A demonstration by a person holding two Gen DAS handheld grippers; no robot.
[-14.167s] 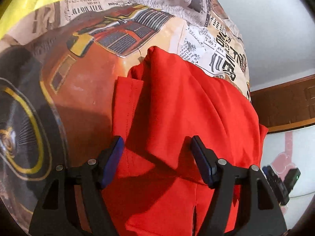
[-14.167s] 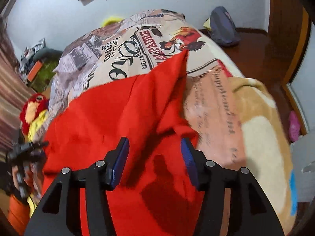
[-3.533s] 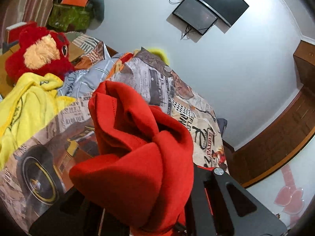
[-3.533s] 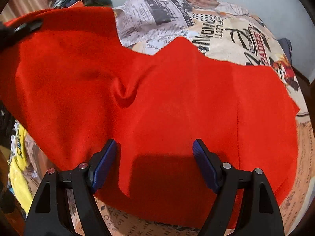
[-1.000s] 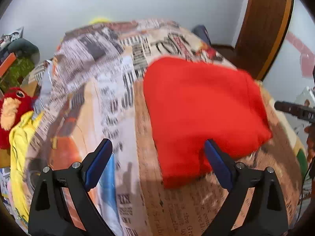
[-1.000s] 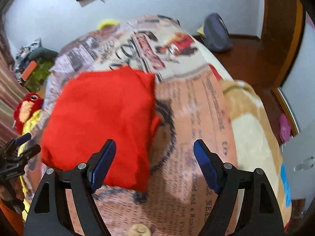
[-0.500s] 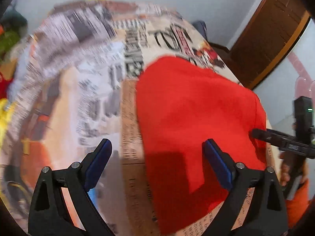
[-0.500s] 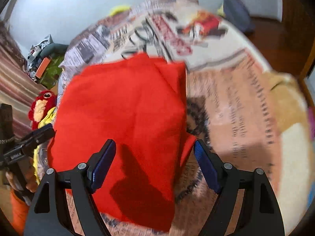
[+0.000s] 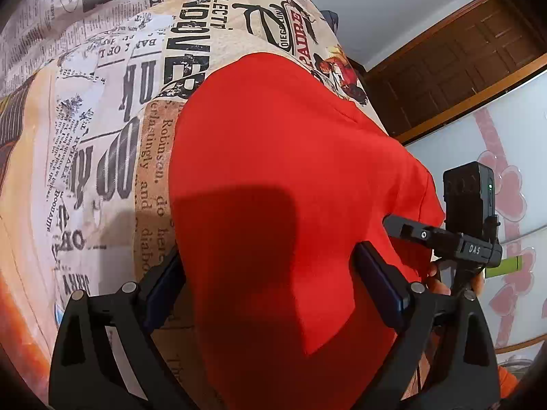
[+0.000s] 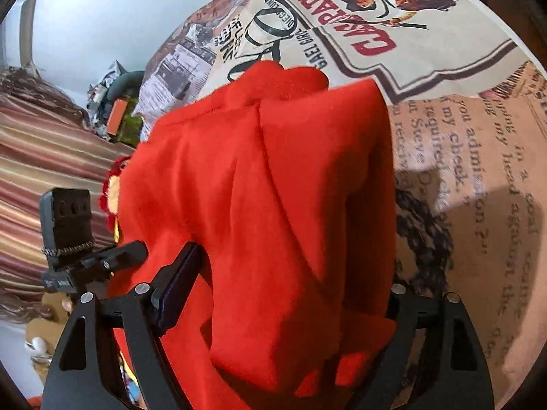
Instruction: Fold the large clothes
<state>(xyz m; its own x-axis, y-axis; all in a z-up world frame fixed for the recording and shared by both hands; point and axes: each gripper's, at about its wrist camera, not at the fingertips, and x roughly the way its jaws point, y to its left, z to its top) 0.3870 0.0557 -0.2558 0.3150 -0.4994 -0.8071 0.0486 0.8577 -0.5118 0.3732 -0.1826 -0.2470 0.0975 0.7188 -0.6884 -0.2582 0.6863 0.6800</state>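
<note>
Both my grippers moved down closer over garment [image 9: 273,171] since a second ago. Bedspread [image 9: 102,119] print reads "Robinson", "PADRE". Left gripper [image 9: 273,287] and right gripper [image 10: 283,290] spread wide, unclenched, straddling folded garment on bedspread.

**Print on the bedspread, a tag on the claw**

The bedspread [image 9: 112,109] carries newspaper-style print: in the left wrist view "Robinson", "and", "do" run sideways on a brown column, with "DIEGO LUNA" and "PADRE" inside a red-and-black emblem. In the right wrist view the same emblem reads upside down, "GAEL GARCIA" beside it, and "you admission" on brown. The right claw [image 9: 477,249] bears "DAS".
</note>
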